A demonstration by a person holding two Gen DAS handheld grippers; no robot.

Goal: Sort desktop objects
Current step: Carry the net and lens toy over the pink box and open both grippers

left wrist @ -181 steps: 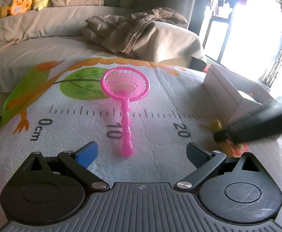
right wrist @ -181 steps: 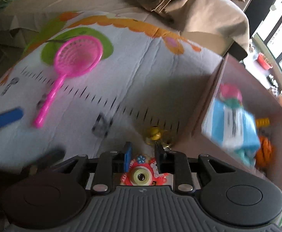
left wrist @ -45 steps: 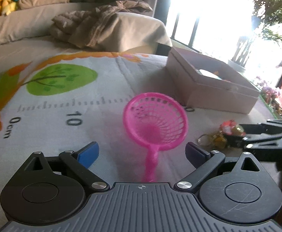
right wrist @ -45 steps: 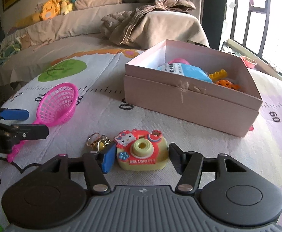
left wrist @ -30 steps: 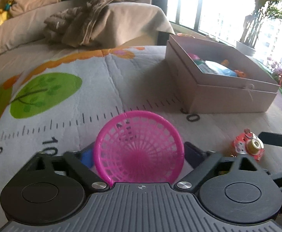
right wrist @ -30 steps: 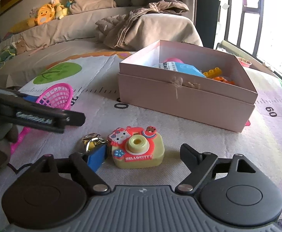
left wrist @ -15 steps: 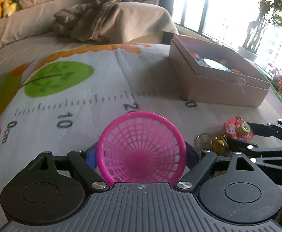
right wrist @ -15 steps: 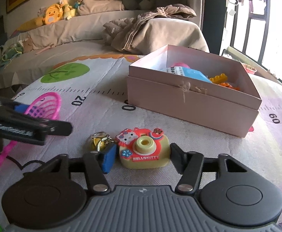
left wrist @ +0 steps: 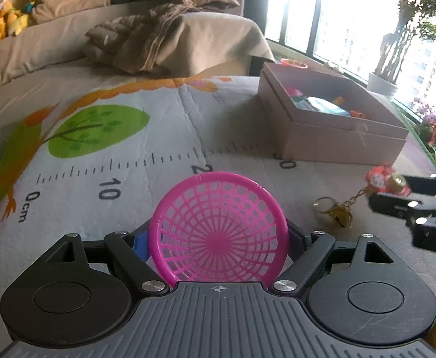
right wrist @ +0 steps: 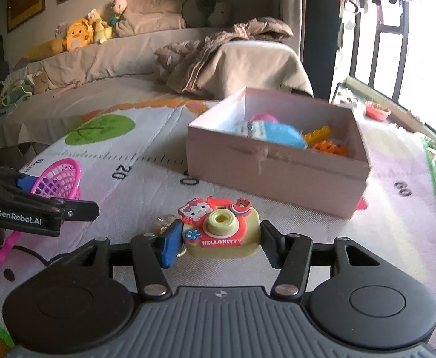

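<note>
The left gripper (left wrist: 218, 238) grasps the pink net (left wrist: 218, 229) by its stiff, light hoop. The right gripper (right wrist: 221, 238) has its jaws closing on the toy camera (right wrist: 221, 232), a small, rubbery, probably grippy piece, near the box (right wrist: 277, 173).

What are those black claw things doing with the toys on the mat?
A person is tidying toys with two hand-held grippers. The left gripper holds the pink net scoop by its round basket. The right gripper is closing its jaws around the little toy camera, whose gold keychain dangles toward the mat. Just beyond is an open pink box that already has toys inside, probably where these are headed.
</note>
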